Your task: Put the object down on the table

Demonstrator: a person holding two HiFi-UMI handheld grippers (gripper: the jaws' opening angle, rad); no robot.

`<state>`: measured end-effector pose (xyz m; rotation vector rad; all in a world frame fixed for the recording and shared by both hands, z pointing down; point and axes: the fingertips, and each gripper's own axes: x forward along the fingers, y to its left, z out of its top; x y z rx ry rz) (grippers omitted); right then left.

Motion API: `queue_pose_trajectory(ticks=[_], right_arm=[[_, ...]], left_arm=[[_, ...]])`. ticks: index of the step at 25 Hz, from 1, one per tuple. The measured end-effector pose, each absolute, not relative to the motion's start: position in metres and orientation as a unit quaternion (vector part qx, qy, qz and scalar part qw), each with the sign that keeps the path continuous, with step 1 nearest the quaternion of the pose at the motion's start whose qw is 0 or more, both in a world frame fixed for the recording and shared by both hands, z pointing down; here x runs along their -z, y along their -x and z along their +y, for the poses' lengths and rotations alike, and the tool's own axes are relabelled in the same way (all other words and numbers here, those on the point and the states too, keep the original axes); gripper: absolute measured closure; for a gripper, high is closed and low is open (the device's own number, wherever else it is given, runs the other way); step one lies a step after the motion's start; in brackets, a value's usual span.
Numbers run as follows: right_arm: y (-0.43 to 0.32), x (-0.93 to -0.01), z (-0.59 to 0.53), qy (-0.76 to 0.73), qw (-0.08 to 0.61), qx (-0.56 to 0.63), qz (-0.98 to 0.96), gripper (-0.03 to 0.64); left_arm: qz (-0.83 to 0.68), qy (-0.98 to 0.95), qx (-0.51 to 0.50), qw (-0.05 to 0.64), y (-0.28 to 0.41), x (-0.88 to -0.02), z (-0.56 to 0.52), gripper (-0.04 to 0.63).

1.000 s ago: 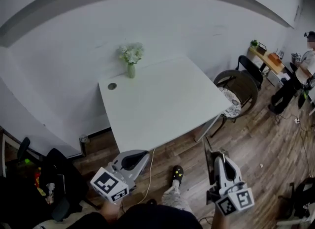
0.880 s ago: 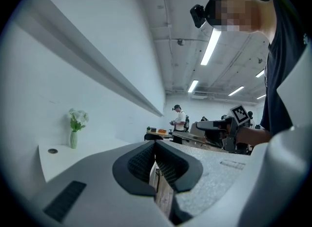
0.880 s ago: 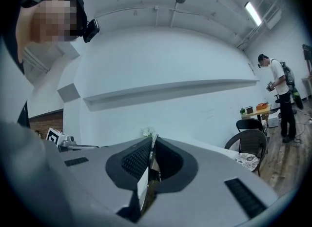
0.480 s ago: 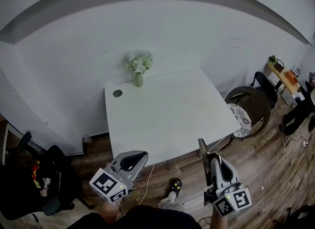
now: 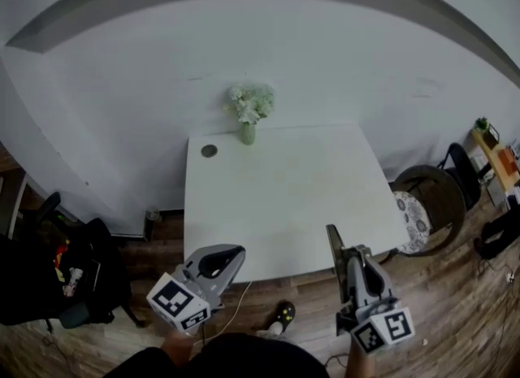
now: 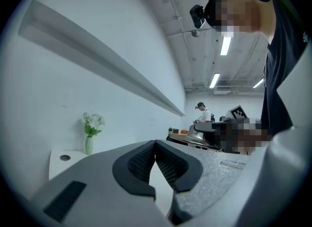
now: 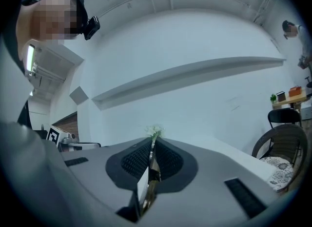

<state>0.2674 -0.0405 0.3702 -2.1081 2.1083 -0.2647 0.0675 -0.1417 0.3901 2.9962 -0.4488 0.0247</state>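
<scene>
My right gripper [image 5: 349, 254] hangs in front of the white table's [image 5: 284, 197] near edge, above the floor. It is shut on a thin, flat, dull olive piece [image 5: 332, 242] that sticks out forward past the jaws. In the right gripper view the piece [image 7: 149, 175] stands edge-on between the black ribbed pads [image 7: 168, 160] of the right gripper [image 7: 152, 145]. My left gripper [image 5: 234, 252] is held at the lower left, also short of the table; in its own view the left gripper [image 6: 155, 145] is shut with its pads meeting and nothing between them.
A green vase of white flowers [image 5: 249, 108] and a round cable hole [image 5: 209, 150] sit at the table's far edge by the wall. A round chair [image 5: 426, 206] stands to the right, a black chair with clutter [image 5: 49, 279] to the left. A shoe [image 5: 283, 313] shows below.
The head view has swung, so the table now sits centred and squarer to me. Both grippers keep their pose, and the right one still holds the thin piece.
</scene>
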Motion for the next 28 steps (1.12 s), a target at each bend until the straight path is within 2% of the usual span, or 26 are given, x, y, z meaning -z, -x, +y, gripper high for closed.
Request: queue_pose_trajectory(ticks=[18,28], right_arm=[[-0.291,-0.396,-0.146,0.613,0.045,0.109,0.782,0.597],[-0.286,-0.430,-0.201,0.602,0.025,0.145,0.785,0.597]], left_arm=[[-0.248,-0.967,-0.009,0.060,-0.091,-0.396,-0.195,0.595],[-0.268,-0.960,-0.026,0.076,-0.077,-0.410,-0.236,0.595]])
